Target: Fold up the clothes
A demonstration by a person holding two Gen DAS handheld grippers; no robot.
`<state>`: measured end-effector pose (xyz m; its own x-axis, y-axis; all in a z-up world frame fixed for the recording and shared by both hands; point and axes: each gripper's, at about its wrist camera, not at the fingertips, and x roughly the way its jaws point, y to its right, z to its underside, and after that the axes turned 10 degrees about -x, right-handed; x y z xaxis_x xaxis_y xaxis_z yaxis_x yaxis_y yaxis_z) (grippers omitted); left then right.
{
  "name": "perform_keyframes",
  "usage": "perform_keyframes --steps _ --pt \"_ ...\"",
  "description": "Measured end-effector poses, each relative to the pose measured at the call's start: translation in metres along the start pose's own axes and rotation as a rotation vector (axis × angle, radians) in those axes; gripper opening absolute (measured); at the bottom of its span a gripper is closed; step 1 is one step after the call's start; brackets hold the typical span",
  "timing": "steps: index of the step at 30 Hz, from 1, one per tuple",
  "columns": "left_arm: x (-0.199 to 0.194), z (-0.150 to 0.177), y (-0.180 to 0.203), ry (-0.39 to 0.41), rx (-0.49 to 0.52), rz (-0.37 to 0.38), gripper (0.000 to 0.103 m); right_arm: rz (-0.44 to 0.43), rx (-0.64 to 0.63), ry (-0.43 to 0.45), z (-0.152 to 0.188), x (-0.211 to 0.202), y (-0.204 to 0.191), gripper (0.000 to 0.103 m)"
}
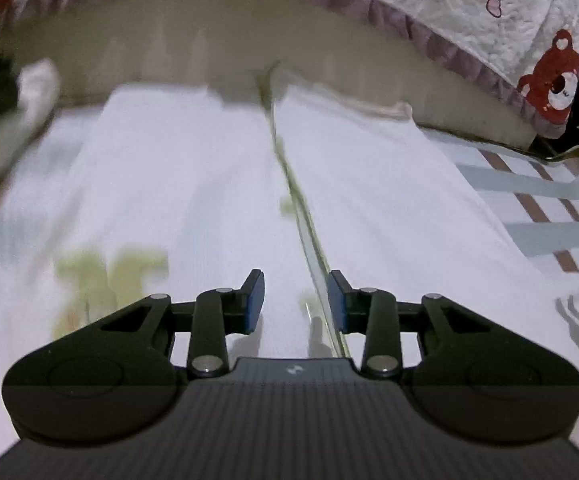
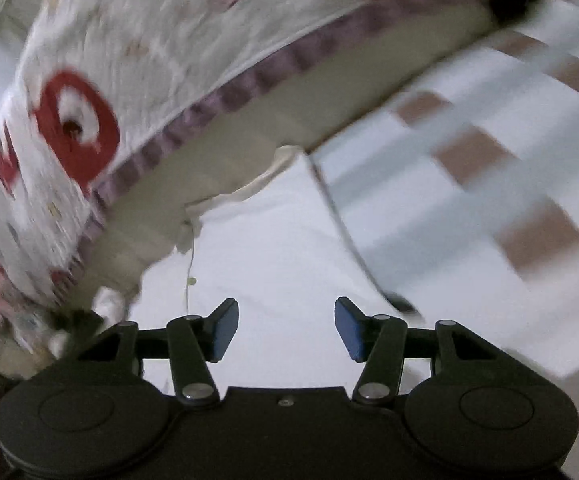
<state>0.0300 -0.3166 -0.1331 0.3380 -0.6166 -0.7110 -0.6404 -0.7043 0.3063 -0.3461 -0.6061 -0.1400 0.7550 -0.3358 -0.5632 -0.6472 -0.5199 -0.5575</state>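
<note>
Hovering with jaws parted and empty, the left gripper (image 1: 296, 300) and right gripper (image 2: 286, 330) sit over the white knit garment (image 1: 193, 184) spread flat on the checked bedsheet (image 1: 537, 184), so the next move is probably gripping an edge.

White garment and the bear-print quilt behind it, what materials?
White garment: looks like thin matte knit, likely cotton; faint ribbed texture, soft folds. Bear-print quilt: padded quilted fabric, puckered stitched surface, purplish ruffled trim. Motion blur leaves the fibre open.
</note>
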Motion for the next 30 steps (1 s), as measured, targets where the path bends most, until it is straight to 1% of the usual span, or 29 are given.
perform_keyframes --steps 1,3,5,6,8,10,12,13,15,17,19,20,22,23,25,26,27,28,29,30 --pt "-0.002 0.011 0.003 -0.022 -0.018 0.001 0.034 0.026 0.037 0.023 0.006 -0.02 0.014 0.059" --pt "-0.006 0.036 0.016 -0.053 0.004 0.003 0.034 0.08 0.121 0.075 0.015 -0.057 0.042 0.059" --pt "-0.011 0.054 0.039 -0.072 0.057 0.043 0.035 0.094 0.232 0.124 0.021 -0.085 0.07 0.059" --pt "-0.014 0.061 0.048 -0.073 0.075 0.063 0.035 0.094 0.262 0.133 0.022 -0.095 0.081 0.059" --pt "-0.022 0.073 0.066 -0.068 0.111 0.084 0.04 0.106 0.303 0.089 0.018 -0.108 0.096 0.061" --pt "-0.029 0.079 0.075 -0.075 0.144 0.088 0.04 0.118 0.333 0.034 0.013 -0.119 0.109 0.063" --pt "-0.037 0.092 0.08 -0.108 0.178 0.108 0.04 0.1 0.366 0.002 0.008 -0.122 0.118 0.063" --pt "-0.041 0.098 0.083 -0.124 0.195 0.119 0.042 0.109 0.367 -0.017 0.005 -0.122 0.121 0.063" --pt "-0.048 0.111 0.088 -0.158 0.229 0.139 0.042 0.151 0.352 -0.06 0.0 -0.118 0.123 0.063" --pt "-0.056 0.125 0.093 -0.192 0.263 0.16 0.048 0.201 0.283 -0.087 -0.005 -0.111 0.119 0.063" --pt "-0.063 0.138 0.099 -0.225 0.297 0.181 0.05 0.207 0.231 -0.105 -0.002 -0.102 0.116 0.063" --pt "-0.067 0.144 0.101 -0.242 0.314 0.191 0.055 0.205 0.205 -0.106 0.002 -0.096 0.114 0.063" --pt "-0.074 0.157 0.106 -0.276 0.348 0.212 0.06 0.198 0.152 -0.099 0.009 -0.085 0.109 0.063" --pt "-0.078 0.164 0.109 -0.293 0.365 0.222 0.062 0.214 0.102 -0.092 0.014 -0.08 0.104 0.063" --pt "-0.075 0.169 0.111 -0.289 0.388 0.181 0.062 0.267 -0.015 -0.08 0.024 -0.078 0.099 0.063" --pt "-0.074 0.172 0.111 -0.286 0.399 0.159 0.062 0.293 -0.052 -0.067 0.029 -0.08 0.099 0.063" --pt "-0.072 0.174 0.112 -0.283 0.411 0.136 0.062 0.306 -0.06 -0.049 0.033 -0.082 0.102 0.063" --pt "-0.071 0.177 0.113 -0.28 0.422 0.114 0.063 0.3 -0.045 -0.034 0.037 -0.084 0.108 0.063" --pt "-0.069 0.179 0.113 -0.277 0.433 0.092 0.052 0.285 -0.018 -0.029 0.04 -0.085 0.116 0.063" --pt "-0.068 0.182 0.114 -0.274 0.444 0.07 0.036 0.271 0.013 -0.029 0.043 -0.085 0.123 0.063"
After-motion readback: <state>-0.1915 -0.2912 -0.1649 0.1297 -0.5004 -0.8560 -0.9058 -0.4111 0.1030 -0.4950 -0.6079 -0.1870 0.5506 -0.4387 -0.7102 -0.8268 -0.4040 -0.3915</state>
